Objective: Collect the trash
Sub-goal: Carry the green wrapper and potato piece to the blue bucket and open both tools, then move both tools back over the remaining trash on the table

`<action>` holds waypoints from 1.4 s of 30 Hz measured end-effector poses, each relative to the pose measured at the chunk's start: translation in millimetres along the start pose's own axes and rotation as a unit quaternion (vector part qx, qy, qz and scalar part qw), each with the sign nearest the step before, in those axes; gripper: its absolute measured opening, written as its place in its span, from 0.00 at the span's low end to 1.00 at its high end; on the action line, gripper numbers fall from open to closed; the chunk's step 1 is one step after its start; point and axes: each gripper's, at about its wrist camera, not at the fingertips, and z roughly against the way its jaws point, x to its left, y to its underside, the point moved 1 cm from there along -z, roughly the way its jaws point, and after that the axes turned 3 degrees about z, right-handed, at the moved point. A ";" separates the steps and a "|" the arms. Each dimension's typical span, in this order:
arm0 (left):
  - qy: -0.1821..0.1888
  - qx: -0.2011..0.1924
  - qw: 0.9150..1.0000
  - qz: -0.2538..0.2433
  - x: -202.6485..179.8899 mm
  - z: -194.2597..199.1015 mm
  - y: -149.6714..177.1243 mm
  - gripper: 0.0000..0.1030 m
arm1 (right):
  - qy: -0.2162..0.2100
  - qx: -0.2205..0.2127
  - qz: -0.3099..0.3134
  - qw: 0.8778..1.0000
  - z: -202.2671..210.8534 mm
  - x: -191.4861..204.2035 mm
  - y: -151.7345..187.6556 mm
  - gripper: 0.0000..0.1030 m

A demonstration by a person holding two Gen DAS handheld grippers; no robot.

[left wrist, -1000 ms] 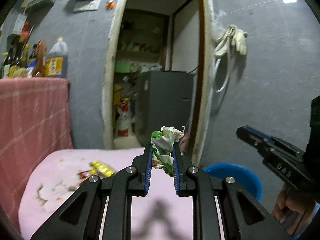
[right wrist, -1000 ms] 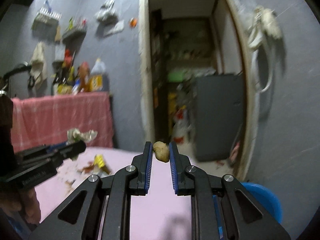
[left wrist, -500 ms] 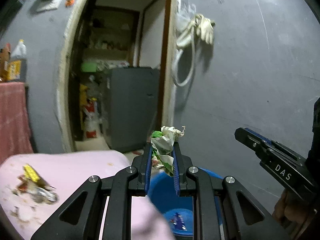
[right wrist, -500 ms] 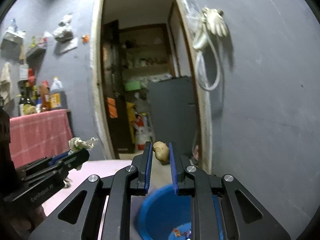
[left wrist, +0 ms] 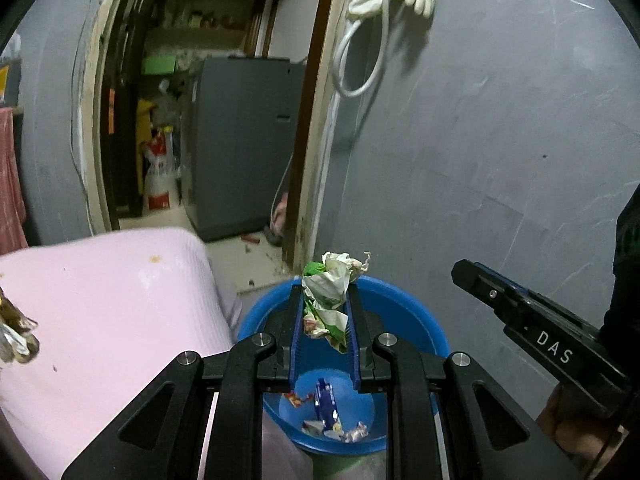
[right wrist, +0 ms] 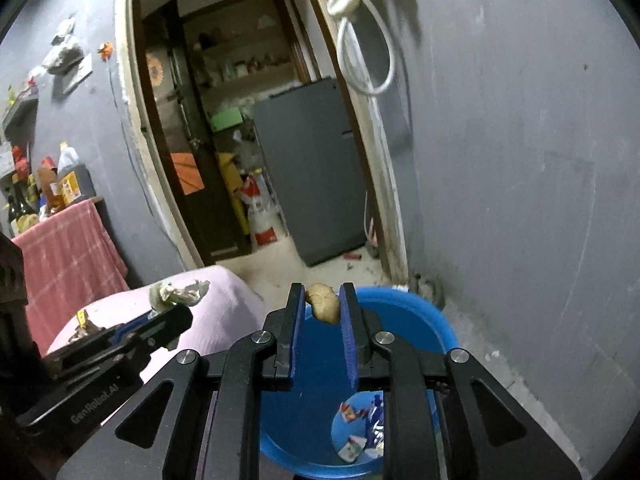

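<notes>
Leftmost, a pink cloth (left wrist: 104, 304) drapes the table, its right corner just beside the blue bucket (left wrist: 404, 312). Over the bucket's rim, the left gripper (left wrist: 325, 300) clamps a crumpled wrapper (left wrist: 326, 296); the right gripper (right wrist: 322, 307) pinches a tan lump (right wrist: 323, 304). Scraps (left wrist: 332, 420) lie inside the bucket.

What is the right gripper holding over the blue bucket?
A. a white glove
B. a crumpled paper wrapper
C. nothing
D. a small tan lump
D: the right gripper is shut on a small tan lump above the round blue plastic bucket.
</notes>
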 end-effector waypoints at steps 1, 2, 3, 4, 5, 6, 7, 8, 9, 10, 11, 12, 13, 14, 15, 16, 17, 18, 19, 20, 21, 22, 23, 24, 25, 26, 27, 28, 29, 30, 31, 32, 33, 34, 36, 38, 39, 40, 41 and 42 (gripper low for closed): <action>-0.001 0.007 1.000 0.002 0.3 -2.6 2.4 0.16 | -0.002 0.008 -0.004 1.000 -3.3 -1.0 1.0 0.17; -0.002 0.013 1.000 0.003 1.4 -4.4 4.6 0.16 | -0.005 0.015 -0.006 1.000 -7.0 -1.2 1.3 0.17; -0.003 0.024 1.000 0.005 2.8 -8.7 5.6 0.16 | -0.010 0.026 -0.011 1.000 -11.0 -2.3 2.9 0.17; -0.004 0.031 0.999 0.007 4.0 -12.1 6.7 0.17 | -0.013 0.033 -0.015 0.999 -14.0 -2.7 4.0 0.17; -0.004 0.036 0.999 0.009 5.6 -14.7 7.6 0.18 | -0.015 0.040 -0.019 0.999 -17.3 -3.5 4.9 0.17; -0.005 0.041 0.999 0.012 6.7 -15.6 9.0 0.18 | -0.017 0.046 -0.022 0.999 -19.5 -5.0 7.1 0.17; -0.005 0.043 0.999 0.014 7.5 -16.1 11.5 0.19 | -0.019 0.052 -0.025 0.998 -21.4 -6.0 7.9 0.17; -0.005 0.047 0.999 0.017 9.3 -18.0 12.2 0.20 | -0.020 0.056 -0.029 0.998 -23.7 -7.3 8.6 0.17; -0.004 0.050 0.999 0.020 10.5 -19.1 13.8 0.21 | -0.020 0.058 -0.031 0.998 -25.5 -8.5 8.8 0.17; -0.005 0.052 0.998 0.023 11.2 -19.3 14.3 0.25 | -0.020 0.060 -0.033 0.997 -26.6 -8.3 8.2 0.17; -0.005 0.053 0.998 0.025 11.8 -19.4 14.1 0.27 | -0.019 0.063 -0.033 0.997 -26.9 -8.8 8.5 0.17; -0.005 0.053 0.998 0.026 11.3 -18.8 14.8 0.31 | -0.018 0.063 -0.033 0.997 -27.0 -8.7 8.5 0.17; -0.004 0.052 0.998 0.029 12.3 -18.2 15.0 0.33 | -0.017 0.063 -0.033 0.997 -26.7 -8.4 7.3 0.17; -0.004 0.051 0.998 0.031 12.1 -17.3 15.7 0.34 | -0.016 0.063 -0.032 0.997 -26.0 -8.2 7.1 0.18; -0.005 0.052 0.998 0.032 13.1 -16.8 15.6 0.34 | -0.015 0.063 -0.030 0.997 -26.5 -8.5 7.0 0.18; -0.007 0.052 0.998 0.033 12.9 -16.7 15.0 0.34 | -0.015 0.063 -0.030 0.997 -26.4 -8.8 7.0 0.20; -0.009 0.051 0.998 0.035 13.5 -15.3 14.6 0.34 | -0.014 0.062 -0.028 0.998 -26.8 -8.1 6.1 0.24; -0.011 0.050 0.998 0.037 13.0 -13.9 14.3 0.35 | -0.013 0.060 -0.025 0.998 -25.6 -8.0 5.8 0.26; -0.012 0.049 0.998 0.038 14.7 -11.3 13.7 0.37 | -0.012 0.058 -0.024 0.998 -25.0 -8.1 5.6 0.28; -0.014 0.047 0.998 0.040 16.0 -10.0 12.7 0.38 | -0.012 0.056 -0.023 0.998 -25.2 -7.7 5.2 0.28; -0.018 0.042 0.998 0.043 17.8 -7.3 12.0 0.41 | -0.012 0.054 -0.021 0.998 -24.2 -7.6 4.6 0.28; -0.021 0.037 0.998 0.046 19.9 -4.0 11.2 0.44 | -0.011 0.052 -0.020 0.998 -24.1 -6.8 4.8 0.28; -0.023 0.033 0.998 0.048 21.5 -1.2 10.6 0.45 | -0.009 0.050 -0.017 0.999 -23.3 -6.6 4.3 0.28; -0.027 0.028 0.998 0.050 23.9 2.8 9.5 0.47 | -0.009 0.048 -0.014 0.999 -22.8 -6.7 4.0 0.28; -0.031 0.023 0.998 0.051 25.6 6.1 7.9 0.50 | -0.008 0.046 -0.013 0.999 -22.7 -5.6 3.8 0.29; -0.034 0.017 0.998 0.052 27.6 9.9 6.4 0.51 | -0.008 0.043 -0.011 0.999 -21.7 -5.1 3.2 0.32; -0.039 0.008 0.998 0.052 30.4 15.7 4.6 0.54 | -0.008 0.039 -0.009 0.999 -20.7 -3.9 2.5 0.34; -0.044 0.001 0.998 0.052 32.5 20.1 3.0 0.58 | -0.008 0.036 -0.008 0.999 -20.9 -1.4 1.7 0.38; -0.048 -0.005 0.997 0.052 33.5 23.5 0.1 0.60 | -0.007 0.029 -0.007 1.000 -19.3 0.0 0.5 0.43; -0.056 -0.015 0.997 0.053 36.6 29.6 -1.7 0.66 | -0.008 0.023 -0.006 1.000 -18.0 1.9 -1.2 0.46; -0.065 -0.025 0.996 0.055 40.3 36.0 -3.6 0.74 | -0.010 0.016 -0.005 1.000 -16.1 4.1 -2.7 0.51; -0.072 -0.036 0.995 0.057 44.0 42.3 -5.2 0.78 | -0.013 0.008 -0.004 1.000 -14.0 6.8 -4.3 0.53; -0.080 -0.046 0.994 0.060 47.9 48.9 -6.8 0.84 | -0.014 0.001 -0.002 1.000 -12.2 8.9 -5.7 0.53; -0.088 -0.056 0.993 0.064 52.0 54.9 -8.4 0.88 | -0.015 -0.007 0.002 1.000 -10.0 12.8 -7.6 0.57; -0.108 -0.078 0.989 0.069 59.1 67.9 -11.5 0.93 | -0.020 -0.028 0.009 0.999 -4.5 21.2 -10.5 0.68; -0.123 -0.101 0.985 0.073 67.6 83.3 -14.7 0.96 | -0.024 -0.048 0.014 0.998 0.1 31.1 -13.1 0.77; -0.131 -0.111 0.983 0.073 70.9 90.9 -15.8 0.98 | -0.030 -0.062 0.019 0.997 4.0 37.0 -15.0 0.77; -0.138 -0.119 0.981 0.072 74.9 97.1 -17.9 0.98 | -0.035 -0.071 0.022 0.997 6.5 42.0 -16.7 0.80; -0.144 -0.127 0.979 0.071 78.5 104.0 -19.0 0.98 | -0.039 -0.081 0.025 0.996 9.6 47.6 -18.3 0.83; -0.148 -0.132 0.978 0.069 81.3 108.5 -19.8 0.98 | -0.043 -0.092 0.027 0.994 12.4 53.1 -19.6 0.85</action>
